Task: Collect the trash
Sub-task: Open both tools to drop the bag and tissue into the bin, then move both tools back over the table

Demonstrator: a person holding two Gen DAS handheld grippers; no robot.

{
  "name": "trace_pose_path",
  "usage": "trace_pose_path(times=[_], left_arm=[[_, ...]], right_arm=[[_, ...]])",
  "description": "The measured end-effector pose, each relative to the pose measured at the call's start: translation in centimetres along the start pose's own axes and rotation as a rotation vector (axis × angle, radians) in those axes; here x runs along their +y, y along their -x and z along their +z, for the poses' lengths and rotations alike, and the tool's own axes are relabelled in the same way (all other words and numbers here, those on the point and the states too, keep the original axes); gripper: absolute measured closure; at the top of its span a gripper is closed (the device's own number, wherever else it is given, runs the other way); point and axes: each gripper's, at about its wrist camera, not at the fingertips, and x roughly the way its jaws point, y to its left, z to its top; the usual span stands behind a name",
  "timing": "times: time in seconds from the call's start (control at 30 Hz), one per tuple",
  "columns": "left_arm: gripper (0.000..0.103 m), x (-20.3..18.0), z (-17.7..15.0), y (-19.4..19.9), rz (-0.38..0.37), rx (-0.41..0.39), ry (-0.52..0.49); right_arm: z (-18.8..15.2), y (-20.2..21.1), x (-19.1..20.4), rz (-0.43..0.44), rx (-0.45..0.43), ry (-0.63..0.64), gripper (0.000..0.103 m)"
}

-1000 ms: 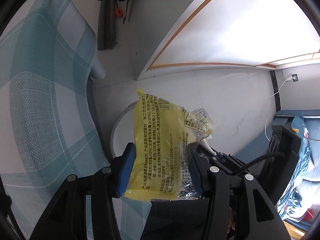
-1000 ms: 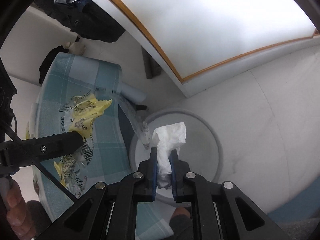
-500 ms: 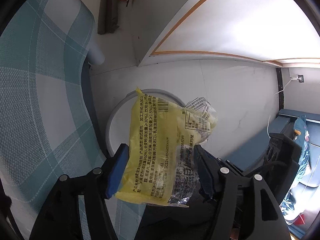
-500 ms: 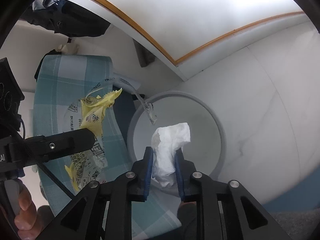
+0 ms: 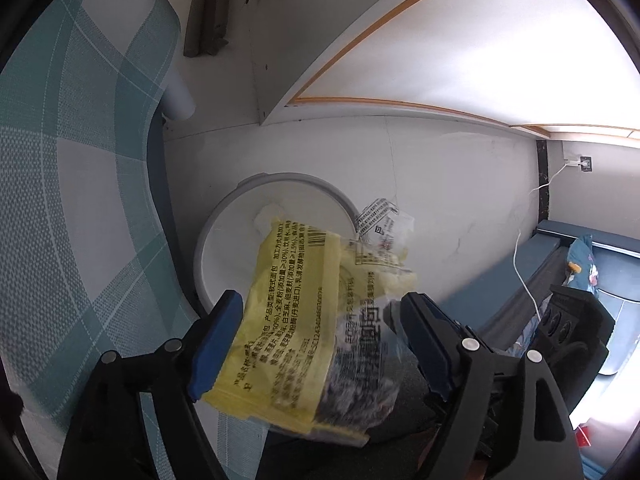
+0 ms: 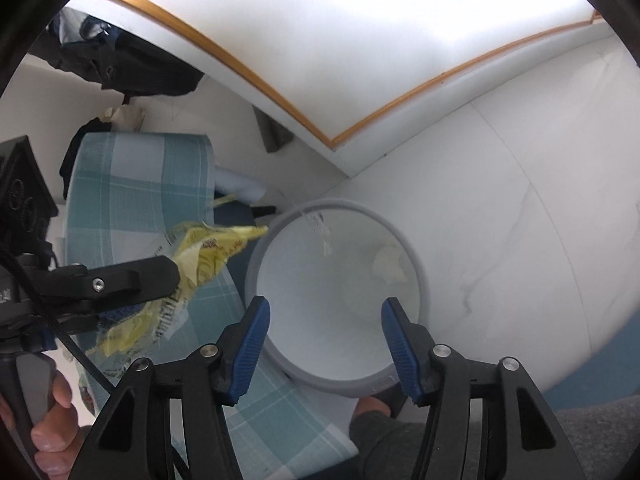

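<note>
Over bin (image 6: 276, 236) | left fingers (image 5: 218, 344) opening, wrapper (image 5: 296, 320) between | right fingers (image 6: 250, 350) opening, empty

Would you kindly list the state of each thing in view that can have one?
Left gripper: jaws opening, yellow wrapper between them.
Right gripper: jaws opening, nothing between them.
Yellow wrapper: crumpled, at the bin's edge, partly over it, not yet in.
Waste bin: open-topped, upright on the floor beside the table.
Tissue: lying inside the bin.
Checked tablecloth: spread over the table.

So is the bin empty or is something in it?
Not empty: the bin has a crumpled white tissue lying inside; the yellow wrapper is not in yet.
</note>
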Motion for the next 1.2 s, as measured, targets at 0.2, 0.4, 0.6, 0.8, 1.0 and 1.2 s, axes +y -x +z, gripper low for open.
trace_pose_path(times=[0.2,0.4,0.6,0.8,1.0,1.2], left_arm=[[0.024,0.2,-0.6,0.5,-0.016,0.001,0.003],[0.024,-0.5,-2.0,2.7,-0.008,-0.049,-0.051],[0.024,-1.1,-4.6,7.9,-0.016,-0.221,-0.148],[0.024,-1.0,-9.0,14.8,-0.091,-0.384,-0.201],[0.024,0.8,-14.7,19.8,-0.047,-0.567,-0.24],[0.021,5.6,-18.6,22.3,0.013,-0.695,-0.18]], right_arm=[[-0.9,3.8,0.8,-0.02,-0.072,0.039,0.042],[-1.4,7.3,2.4,-0.046,-0.161,0.115,0.041],[-2.2,11.2,4.1,-0.028,-0.282,0.142,0.041],[-4.5,15.5,7.1,-0.017,-0.391,0.206,0.035],[-7.4,18.6,10.9,0.011,-0.466,0.26,0.032],[-11.0,20.0,16.0,0.039,-0.52,0.356,0.029]])
